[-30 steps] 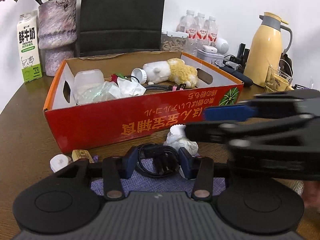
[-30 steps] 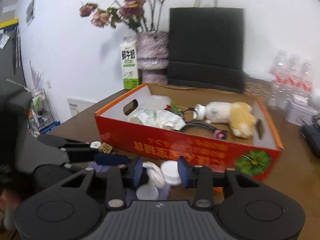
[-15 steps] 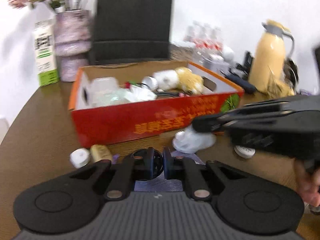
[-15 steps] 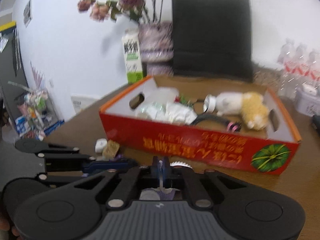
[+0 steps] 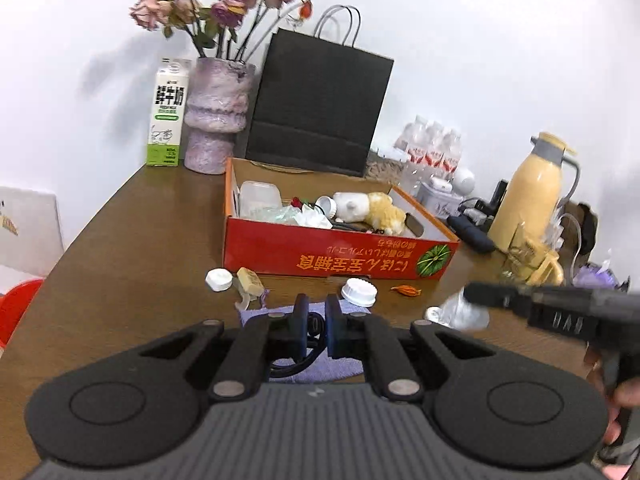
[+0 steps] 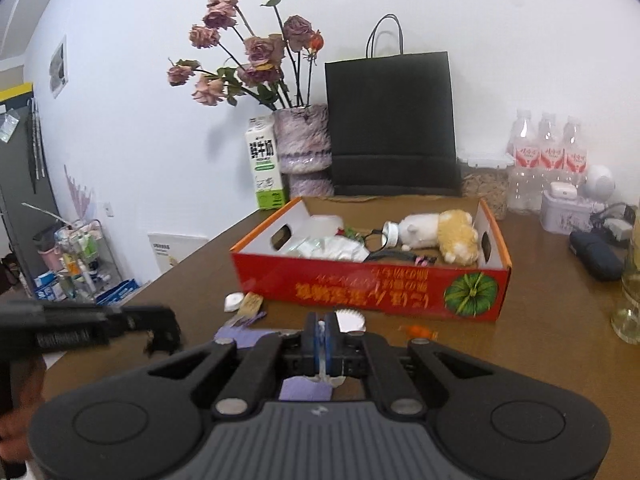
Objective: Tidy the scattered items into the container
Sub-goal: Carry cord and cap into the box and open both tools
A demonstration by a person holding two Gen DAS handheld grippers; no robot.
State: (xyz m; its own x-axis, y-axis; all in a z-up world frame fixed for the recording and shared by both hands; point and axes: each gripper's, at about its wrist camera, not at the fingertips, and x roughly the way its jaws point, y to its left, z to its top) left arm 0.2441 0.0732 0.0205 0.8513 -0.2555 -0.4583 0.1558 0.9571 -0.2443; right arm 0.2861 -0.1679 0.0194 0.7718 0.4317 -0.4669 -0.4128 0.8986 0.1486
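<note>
Two hand-held tongs hover above a brown wooden desk, short of a red cardboard box standing toward its far edge. The left tongs are clamped on a coiled black power cable over a lilac cloth. The right tongs are pinched together on a crumpled white tissue; a white ribbed bottle cap lies just before the box's near wall.

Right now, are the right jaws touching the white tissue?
Touching. The right wrist view shows the right gripper shut on the white tissue: a sliver is pinched between the jaws, the rest hangs below.
</note>
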